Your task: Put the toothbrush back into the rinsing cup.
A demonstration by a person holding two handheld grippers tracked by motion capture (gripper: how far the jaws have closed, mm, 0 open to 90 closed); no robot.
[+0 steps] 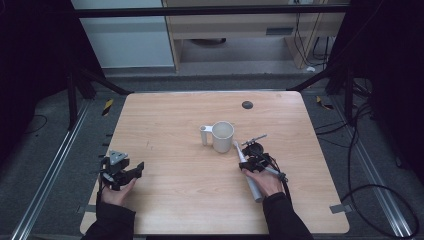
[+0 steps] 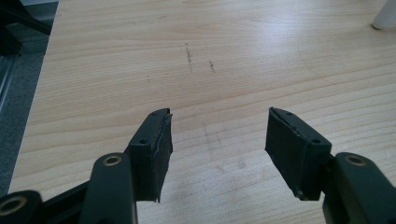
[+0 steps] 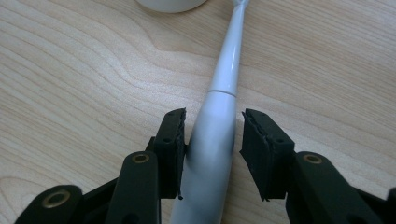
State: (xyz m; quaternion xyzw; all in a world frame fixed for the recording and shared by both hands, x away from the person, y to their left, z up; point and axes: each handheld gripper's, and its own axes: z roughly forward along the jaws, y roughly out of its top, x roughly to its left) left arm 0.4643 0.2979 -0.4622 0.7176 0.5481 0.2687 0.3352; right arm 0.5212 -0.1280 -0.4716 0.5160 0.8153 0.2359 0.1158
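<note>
The electric toothbrush (image 3: pixel 219 116) lay flat on the tabletop (image 1: pixel 175 200), its head near the white mug (image 1: pixel 222 136). The right gripper (image 3: pixel 212 140) straddled its handle, jaws partly closed; one pad seemed to touch, the other stood apart, so no firm grasp yet. The left gripper (image 2: pixel 217 140) waited with its jaws wide and empty. Lifting remained.

Left claw (image 2: pixel 218 140) agape, right claw (image 3: pixel 212 140) half-closed.

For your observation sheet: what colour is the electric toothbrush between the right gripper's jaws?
White; the electric toothbrush shows best in the right gripper view.
</note>
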